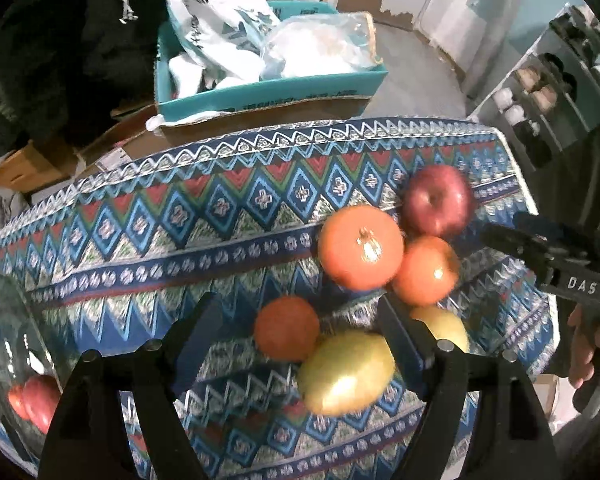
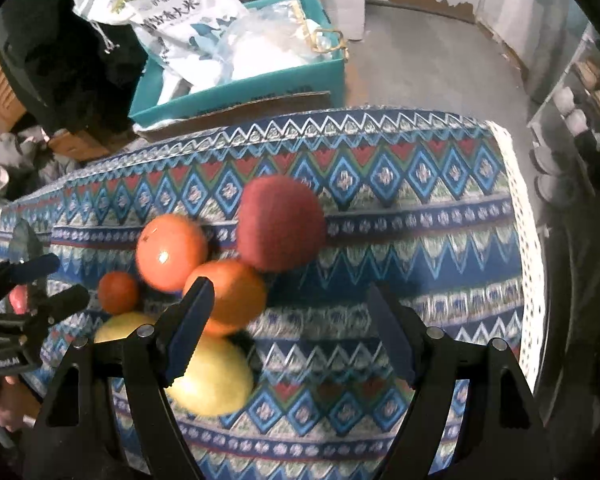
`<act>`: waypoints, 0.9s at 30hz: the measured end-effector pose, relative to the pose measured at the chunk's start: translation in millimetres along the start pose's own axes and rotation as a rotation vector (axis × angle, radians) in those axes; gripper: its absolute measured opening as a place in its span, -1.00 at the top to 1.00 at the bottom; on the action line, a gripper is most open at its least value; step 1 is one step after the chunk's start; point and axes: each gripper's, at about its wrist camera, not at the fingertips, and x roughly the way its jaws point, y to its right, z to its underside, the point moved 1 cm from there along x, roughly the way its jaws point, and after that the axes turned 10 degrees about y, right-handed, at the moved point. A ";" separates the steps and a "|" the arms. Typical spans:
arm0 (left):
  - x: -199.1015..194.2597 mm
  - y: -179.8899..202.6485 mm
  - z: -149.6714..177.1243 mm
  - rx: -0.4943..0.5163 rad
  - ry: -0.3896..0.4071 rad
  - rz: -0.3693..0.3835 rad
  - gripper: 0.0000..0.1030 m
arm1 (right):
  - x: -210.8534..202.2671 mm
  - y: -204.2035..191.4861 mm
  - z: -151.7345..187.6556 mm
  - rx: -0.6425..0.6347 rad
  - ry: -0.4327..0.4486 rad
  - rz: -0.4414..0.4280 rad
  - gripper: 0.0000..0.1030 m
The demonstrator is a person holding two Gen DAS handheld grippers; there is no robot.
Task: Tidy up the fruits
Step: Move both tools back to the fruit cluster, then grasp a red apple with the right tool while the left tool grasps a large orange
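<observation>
While your two tools hover over the cloth-covered surface [image 2: 440,216], six fruits sit clustered on it: one red apple [image 1: 438,201], two large oranges [image 1: 361,246], one small orange [image 1: 287,328] and two yellow fruits [image 1: 346,372]. A glass bowl [image 1: 4,320] at your left holds another red fruit [image 1: 34,400]. Your left tool [image 1: 296,344] is spread wide, gripping nothing, with the small orange and one yellow fruit between its fingers. Your right tool [image 2: 290,328] is equally wide and empty. Bare cloth lies to its right, up to the white-fringed edge.
</observation>
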 end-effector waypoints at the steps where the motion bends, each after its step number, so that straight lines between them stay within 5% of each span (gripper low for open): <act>1: 6.7 1.3 -2.9 0.002 -0.011 0.003 -0.58 | 5.9 2.0 -4.3 0.000 -0.006 -0.002 -0.57; 17: 53.3 16.0 -22.1 -0.047 -0.070 0.109 -0.60 | 78.9 13.8 -24.7 0.083 -0.086 -0.095 -0.58; 20: 55.3 19.0 -22.0 -0.071 -0.085 0.133 -0.60 | 82.9 14.8 -23.1 0.130 -0.098 -0.139 -0.34; 27: 61.1 28.9 -22.2 -0.061 -0.097 0.145 -0.60 | 73.3 8.4 -19.6 0.098 -0.044 -0.088 -0.32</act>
